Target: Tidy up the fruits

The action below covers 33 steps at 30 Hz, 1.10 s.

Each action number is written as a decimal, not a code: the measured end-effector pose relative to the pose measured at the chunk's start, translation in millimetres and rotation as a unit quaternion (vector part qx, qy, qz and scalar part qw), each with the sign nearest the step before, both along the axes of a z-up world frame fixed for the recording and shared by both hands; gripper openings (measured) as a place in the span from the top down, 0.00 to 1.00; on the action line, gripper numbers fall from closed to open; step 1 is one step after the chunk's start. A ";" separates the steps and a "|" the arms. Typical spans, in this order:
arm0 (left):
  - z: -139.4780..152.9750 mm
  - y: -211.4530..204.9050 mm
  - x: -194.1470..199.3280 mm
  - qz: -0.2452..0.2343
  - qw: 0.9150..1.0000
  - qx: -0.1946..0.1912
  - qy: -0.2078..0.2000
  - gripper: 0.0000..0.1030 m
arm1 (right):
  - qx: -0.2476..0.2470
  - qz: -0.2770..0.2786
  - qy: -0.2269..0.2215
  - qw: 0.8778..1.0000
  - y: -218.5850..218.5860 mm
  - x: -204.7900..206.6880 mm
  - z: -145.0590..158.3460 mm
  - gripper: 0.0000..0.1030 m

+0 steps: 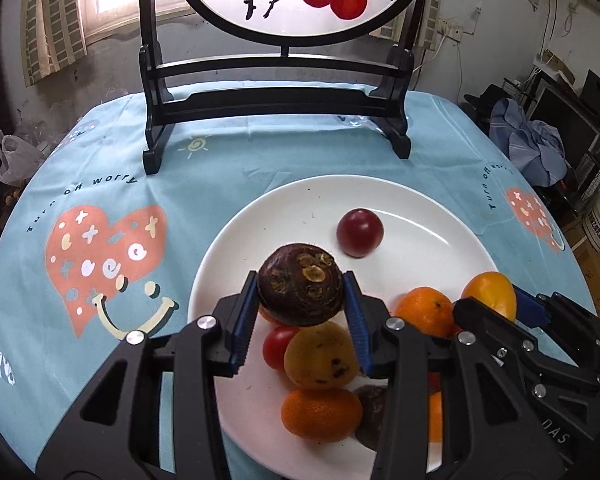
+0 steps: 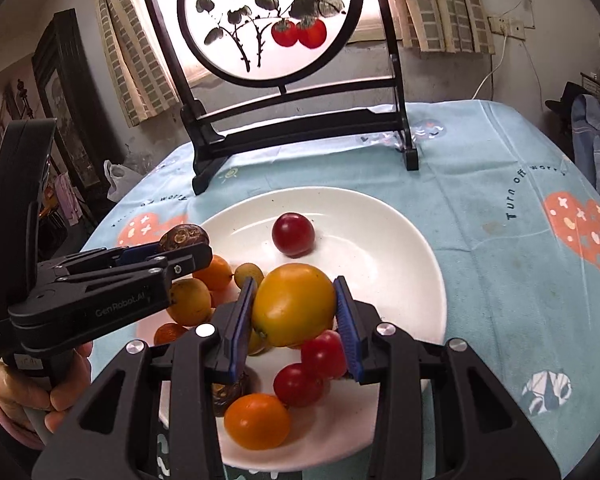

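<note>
A white plate [image 1: 420,208] holds a heap of fruit on its near side: oranges [image 1: 320,414], a spotted yellow fruit [image 1: 320,354], small red tomatoes [image 2: 300,384]. My left gripper [image 1: 302,312] is shut on a dark brown water chestnut [image 1: 300,288], held above the heap. My right gripper [image 2: 294,320] is shut on a yellow-orange fruit [image 2: 294,304], also above the plate [image 2: 380,240]. A dark red plum [image 1: 360,233] lies alone near the plate's middle. In the right wrist view the left gripper [image 2: 168,252] reaches in from the left with the water chestnut [image 2: 184,237].
A black wooden stand with a round painted screen [image 1: 276,92] stands at the back of the table. The light blue printed tablecloth [image 1: 100,200] covers the table. A hand [image 2: 40,400] grips the left tool's handle. Clutter sits beyond the table's right edge.
</note>
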<state>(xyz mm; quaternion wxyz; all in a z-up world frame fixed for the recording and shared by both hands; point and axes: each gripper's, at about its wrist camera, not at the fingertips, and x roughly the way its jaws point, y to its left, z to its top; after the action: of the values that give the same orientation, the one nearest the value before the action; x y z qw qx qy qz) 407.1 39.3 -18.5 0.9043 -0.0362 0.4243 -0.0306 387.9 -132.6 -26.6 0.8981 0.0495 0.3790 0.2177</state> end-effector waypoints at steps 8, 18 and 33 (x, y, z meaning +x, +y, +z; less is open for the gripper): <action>14.4 -0.7 -30.1 0.031 0.998 0.046 -0.034 0.21 | -0.020 0.015 -0.010 1.000 -2.2 -19.3 10.2 0.41; 42.7 -5.1 -154.1 0.035 0.996 0.049 -0.062 0.06 | -0.054 0.051 -0.034 0.997 -27.3 -137.4 35.5 0.05; 21.0 -4.0 -280.7 0.048 0.997 0.038 -0.042 0.06 | -0.076 0.048 -0.051 0.995 -53.8 -257.0 29.3 0.01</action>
<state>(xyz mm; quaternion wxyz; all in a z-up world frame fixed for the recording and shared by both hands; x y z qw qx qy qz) 126.3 35.3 2.5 0.9225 -0.0206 0.3844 0.0272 130.9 -186.4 2.6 0.9061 -0.0483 0.3498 0.2330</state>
